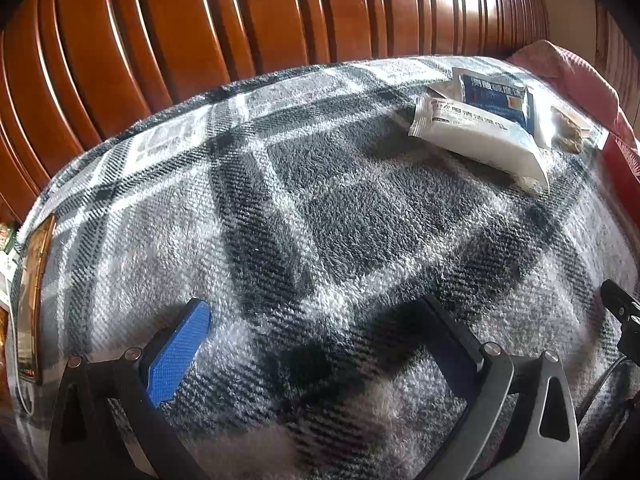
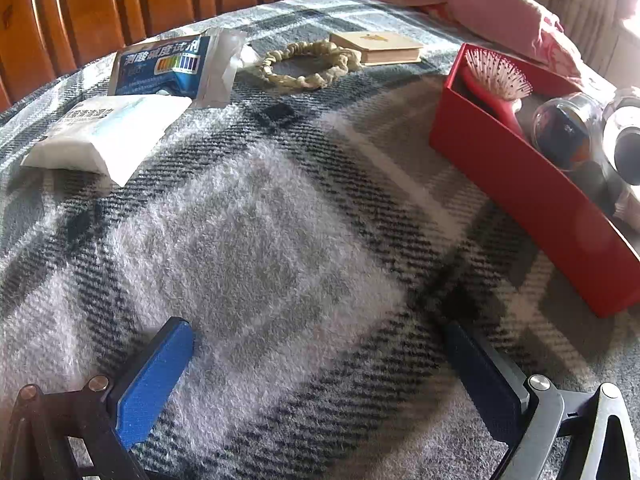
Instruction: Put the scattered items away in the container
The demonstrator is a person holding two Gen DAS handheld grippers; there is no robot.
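Note:
A red open box (image 2: 532, 200) sits at the right on the plaid blanket, holding a pink hairbrush (image 2: 500, 80) and two glass jars (image 2: 568, 136). Scattered behind lie a white wipes pack (image 2: 108, 136), a blue test-strip packet (image 2: 164, 66), a beige scrunchie (image 2: 308, 66) and a small tan box (image 2: 378, 48). My right gripper (image 2: 320, 344) stands open low over bare blanket, nothing between its fingers. My left gripper (image 1: 316, 320) is open too, empty, with the wipes pack (image 1: 480, 140) and blue packet (image 1: 496, 100) far ahead to the right.
A wooden slatted headboard (image 1: 240, 32) runs along the back. A pink pillow (image 2: 488, 4) lies behind the red box. At the left edge of the blanket stands a brown-framed object (image 1: 34, 300). The right gripper's tip (image 1: 624, 308) shows at the left view's right edge.

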